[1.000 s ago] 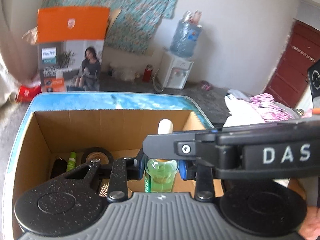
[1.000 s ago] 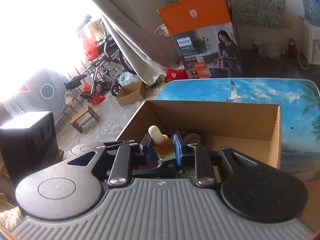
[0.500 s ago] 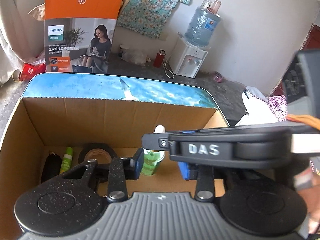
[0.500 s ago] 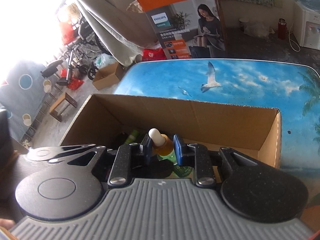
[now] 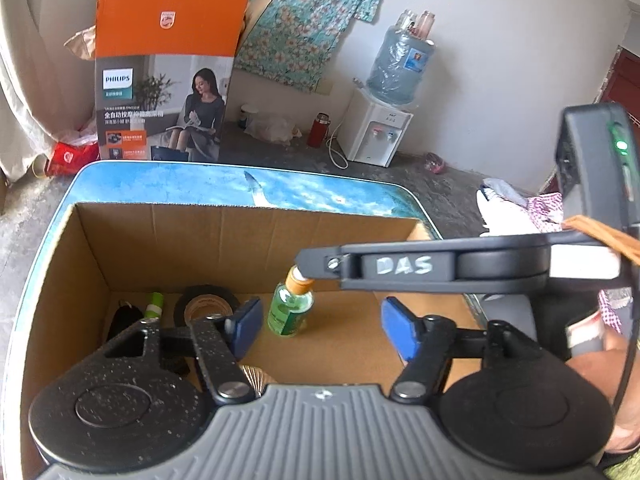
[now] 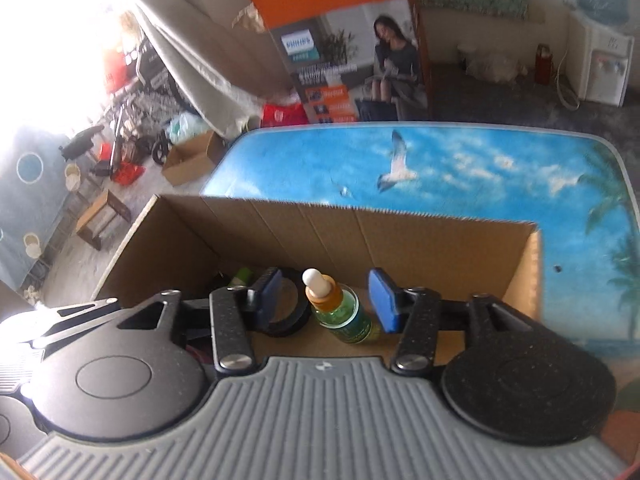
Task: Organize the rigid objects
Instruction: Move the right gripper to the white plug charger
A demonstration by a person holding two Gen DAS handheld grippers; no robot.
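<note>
A small green dropper bottle (image 5: pixel 290 308) with an orange collar and white bulb stands on the floor of an open cardboard box (image 5: pixel 200 240). My left gripper (image 5: pixel 324 330) hangs over the box with its jaws opening. The bottle stands just inside its left blue pad (image 5: pixel 248 326), untouched. My right gripper (image 6: pixel 326 298) also has its jaws opening, and the bottle (image 6: pixel 340 312) stands between its pads with a gap on each side. The right tool's black side arm (image 5: pixel 400 266) crosses the left wrist view and hides the bottle's bulb.
A black tape roll (image 5: pixel 206 304), a green tube (image 5: pixel 154 304) and a dark object (image 5: pixel 124 316) lie at the box's left end. The box sits on a sky-printed table (image 6: pixel 460 168). An orange carton (image 5: pixel 164 72) and a water dispenser (image 5: pixel 376 132) stand behind it.
Both grippers were shut on the dropper bottle, the left on its body and the right at its neck. Both have spread their jaws, and the bottle now stands free in the box.
</note>
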